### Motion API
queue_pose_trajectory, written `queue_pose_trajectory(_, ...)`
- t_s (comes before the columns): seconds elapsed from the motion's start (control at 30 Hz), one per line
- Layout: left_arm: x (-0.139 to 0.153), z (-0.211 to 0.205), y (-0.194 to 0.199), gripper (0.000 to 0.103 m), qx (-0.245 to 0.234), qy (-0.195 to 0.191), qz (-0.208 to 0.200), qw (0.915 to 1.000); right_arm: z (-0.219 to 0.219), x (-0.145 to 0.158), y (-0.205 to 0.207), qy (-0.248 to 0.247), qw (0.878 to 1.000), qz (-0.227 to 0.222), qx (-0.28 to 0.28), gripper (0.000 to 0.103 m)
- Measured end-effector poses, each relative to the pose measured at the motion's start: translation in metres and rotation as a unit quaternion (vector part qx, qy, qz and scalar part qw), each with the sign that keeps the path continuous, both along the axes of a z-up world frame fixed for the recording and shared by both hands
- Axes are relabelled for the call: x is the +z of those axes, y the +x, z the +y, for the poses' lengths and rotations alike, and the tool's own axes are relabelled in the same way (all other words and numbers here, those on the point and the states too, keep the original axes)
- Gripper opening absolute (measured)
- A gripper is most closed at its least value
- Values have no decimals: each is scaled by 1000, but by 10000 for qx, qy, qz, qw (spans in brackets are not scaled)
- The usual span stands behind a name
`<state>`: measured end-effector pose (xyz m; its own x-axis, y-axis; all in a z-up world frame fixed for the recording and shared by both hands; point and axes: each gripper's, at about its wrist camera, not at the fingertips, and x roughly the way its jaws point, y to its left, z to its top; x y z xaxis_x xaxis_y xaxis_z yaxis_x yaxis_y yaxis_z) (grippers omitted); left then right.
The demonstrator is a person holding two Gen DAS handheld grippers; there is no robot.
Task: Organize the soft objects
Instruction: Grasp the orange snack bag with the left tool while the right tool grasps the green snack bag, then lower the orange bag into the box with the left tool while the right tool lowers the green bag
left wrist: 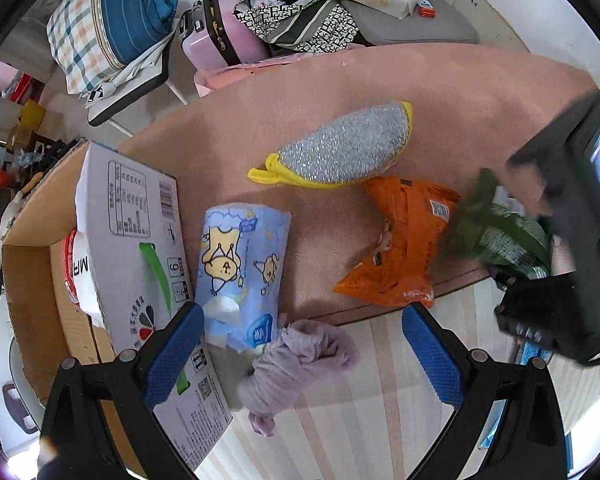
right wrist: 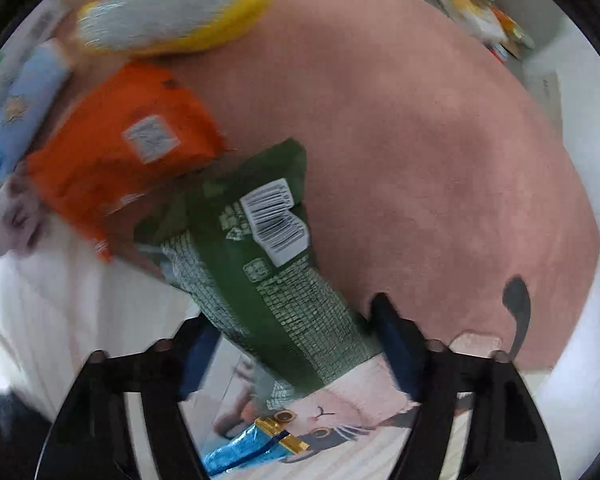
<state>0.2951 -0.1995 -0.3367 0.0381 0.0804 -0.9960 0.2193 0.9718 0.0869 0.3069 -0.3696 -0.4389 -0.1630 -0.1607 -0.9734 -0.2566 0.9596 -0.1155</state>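
My left gripper [left wrist: 300,340] is open and empty, hovering over a crumpled lilac cloth [left wrist: 296,368] on the floor. A blue cartoon tissue pack [left wrist: 242,268], a silver-and-yellow scrubbing mitt [left wrist: 340,148] and an orange packet [left wrist: 400,240] lie on the pink rug [left wrist: 460,92]. My right gripper [right wrist: 296,344] has its fingers around a green packet [right wrist: 260,272], which also shows in the left wrist view [left wrist: 496,224]. The right wrist view is blurred. The orange packet [right wrist: 116,148], mitt [right wrist: 168,20] and tissue pack [right wrist: 20,108] show there too.
An open cardboard box [left wrist: 32,280] stands at the left, with a white-wrapped item [left wrist: 80,272] inside. A pink suitcase [left wrist: 220,36], bags and a chair with a plaid bag [left wrist: 100,28] crowd the back. A cat-print item [right wrist: 340,412] and blue wrapper [right wrist: 244,448] lie under my right gripper.
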Motion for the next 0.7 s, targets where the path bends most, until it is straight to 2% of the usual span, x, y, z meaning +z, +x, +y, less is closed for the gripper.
queue_pose_trajectory(0.07,-1,-2,5,101,-9,-34,-3,10000,-29,1,1,270,9928,186,-1152,69)
queue_pose_trajectory(0.13,-5,-6,12,101,-20,-105,36,9999,-44,2,-3,554,9832,338,-1707,70)
queue_pose_trajectory(0.23,-13,-16,22,101,-104,-227,196,9995,-57,12,-6,849,9764,333,-1959,81)
queue_pose_trajectory(0.3,-21,-26,29,101,-223,-294,321,9988,-64,26,-2,803,9782,16,-1916,83)
queue_pose_trajectory(0.37,-31,-37,35,101,-361,-357,460,9977,-68,29,3,785,9801,-81,-1823,84)
queue_pose_trajectory(0.47,-46,-51,45,83,-569,-353,664,9955,-75,24,7,713,9816,-11,-1771,83)
queue_pose_trajectory(0.6,-61,-59,53,66,-649,-405,898,9930,-78,16,18,776,9793,20,-1869,83)
queue_pose_trajectory(0.67,-67,-61,54,48,-704,-415,1024,9914,-84,14,23,704,9802,18,-1851,83)
queue_pose_trajectory(0.7,-71,-61,53,43,-706,-418,1119,9903,-82,13,25,628,9804,59,-1865,83)
